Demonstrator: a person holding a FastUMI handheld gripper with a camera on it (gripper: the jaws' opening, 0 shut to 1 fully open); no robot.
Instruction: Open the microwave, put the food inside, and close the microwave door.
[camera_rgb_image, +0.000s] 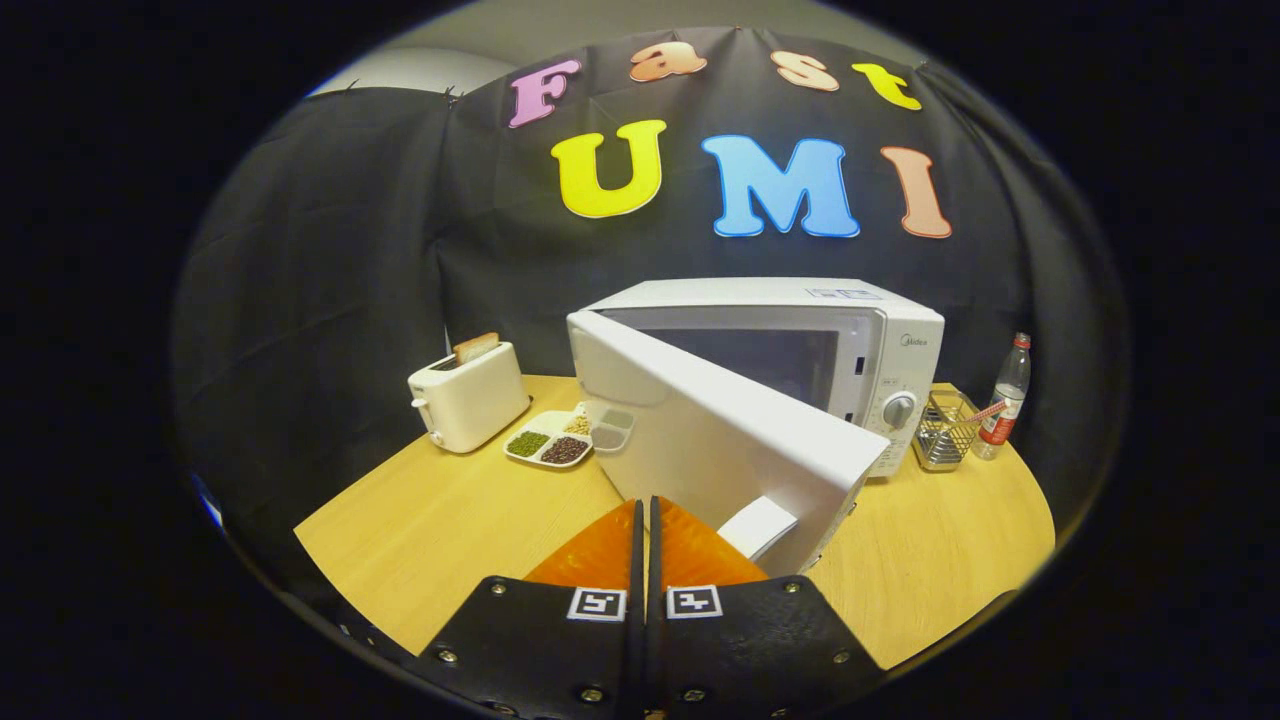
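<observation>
Microwave (880, 345): white, standing on the wooden table (440, 520) against the booth's black cloth wall, its control panel and round dial (898, 410) facing forward on its right side.

Microwave door (720, 430): hinged at the left, swinging out toward the camera, leaving the dark cavity (770, 355) showing behind it. The door's free edge is reaching almost to the fingertips; its handle (758, 527) is sitting just right of them.

Gripper (645, 505): pointing forward along the table, level with the door's lower half. Its two fingers are lying closed against each other with only a thin seam between them, gripping nothing. The tips are sitting just at the door's outer face; whether they are touching it cannot be told.

Open room: bare tabletop is lying left of the fingers up to the toaster, and right of the door toward the table's edge.

Toaster (468, 395): white, left of the microwave, a slice of bread (476, 347) standing in its slot.

Divided dish (555, 440): holding beans and grains, between toaster and door.

Wire basket (945, 432): just right of the microwave, a plastic bottle (1005, 398) beside it.
</observation>
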